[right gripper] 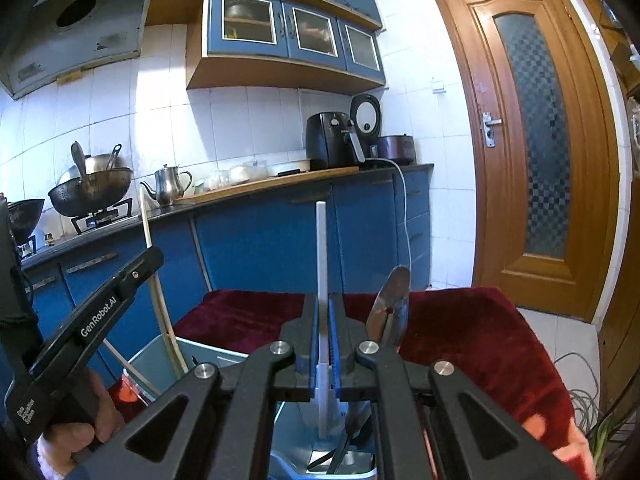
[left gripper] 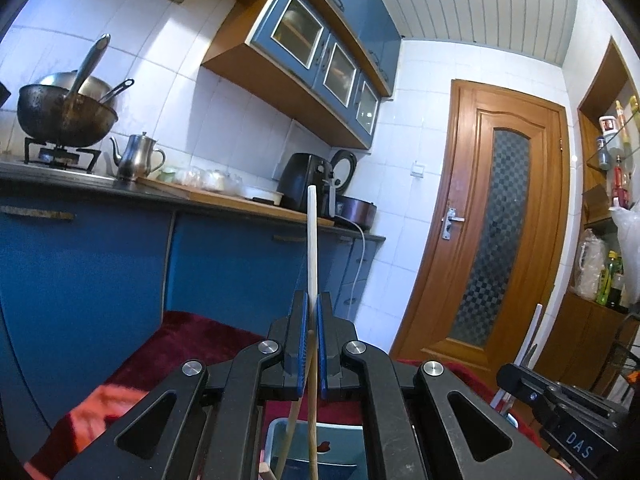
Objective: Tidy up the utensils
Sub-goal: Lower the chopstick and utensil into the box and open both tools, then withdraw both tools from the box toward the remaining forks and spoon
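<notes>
My left gripper [left gripper: 310,304] is shut on a wooden chopstick [left gripper: 312,248] that stands upright between its blue pads. A second wooden stick [left gripper: 291,432] crosses it lower down, over a pale blue utensil bin [left gripper: 276,434]. My right gripper [right gripper: 322,304] is shut on a white chopstick [right gripper: 321,256], also upright, with its lower end inside the bin [right gripper: 224,354]. A metal spoon [right gripper: 394,300] leans in the bin just right of the right gripper, and dark utensils [right gripper: 340,452] lie at the bottom. In the right wrist view, the left gripper [right gripper: 154,256] is at the left, held by a hand [right gripper: 76,436].
The bin sits on a dark red cloth [right gripper: 472,332] over a low surface. Behind it run blue cabinets [right gripper: 260,240] and a counter with a wok [right gripper: 92,192], a metal teapot [right gripper: 170,184] and a black air fryer [right gripper: 330,140]. A wooden door [right gripper: 532,140] stands at the right.
</notes>
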Motion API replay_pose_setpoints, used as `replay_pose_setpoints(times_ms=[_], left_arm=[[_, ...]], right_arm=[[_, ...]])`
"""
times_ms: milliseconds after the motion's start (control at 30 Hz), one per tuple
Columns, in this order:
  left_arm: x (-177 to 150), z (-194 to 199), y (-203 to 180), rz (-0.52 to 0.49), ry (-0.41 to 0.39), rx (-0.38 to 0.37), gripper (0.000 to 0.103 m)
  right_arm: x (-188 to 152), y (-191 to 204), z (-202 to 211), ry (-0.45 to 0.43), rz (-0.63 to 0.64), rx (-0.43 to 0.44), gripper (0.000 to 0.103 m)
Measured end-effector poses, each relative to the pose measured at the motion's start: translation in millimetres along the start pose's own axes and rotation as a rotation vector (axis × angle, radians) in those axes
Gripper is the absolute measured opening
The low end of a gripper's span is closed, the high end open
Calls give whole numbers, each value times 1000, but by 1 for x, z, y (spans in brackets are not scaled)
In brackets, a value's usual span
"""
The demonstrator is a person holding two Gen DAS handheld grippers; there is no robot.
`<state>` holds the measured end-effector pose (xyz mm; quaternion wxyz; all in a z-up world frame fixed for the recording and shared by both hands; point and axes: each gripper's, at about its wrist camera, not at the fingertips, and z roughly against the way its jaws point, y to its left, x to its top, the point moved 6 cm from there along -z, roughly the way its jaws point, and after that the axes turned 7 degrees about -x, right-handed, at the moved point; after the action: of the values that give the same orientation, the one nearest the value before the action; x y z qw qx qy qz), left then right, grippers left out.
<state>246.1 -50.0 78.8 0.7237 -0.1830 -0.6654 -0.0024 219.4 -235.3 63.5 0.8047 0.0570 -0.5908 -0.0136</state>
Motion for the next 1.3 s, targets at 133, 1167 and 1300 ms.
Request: replay_pose_setpoints(times_ms=[133,1167,1300], left_arm=[[2,1,-1,8,7,-18,14],[43,95,-35,-97,157,-107,20],[37,111,-35,-109,199,-106,20]], right_arm=[[0,-1,2,-2,-7,8,13],[18,11,105,1,-69,39,21],[10,16,120,23,-64,38,22]])
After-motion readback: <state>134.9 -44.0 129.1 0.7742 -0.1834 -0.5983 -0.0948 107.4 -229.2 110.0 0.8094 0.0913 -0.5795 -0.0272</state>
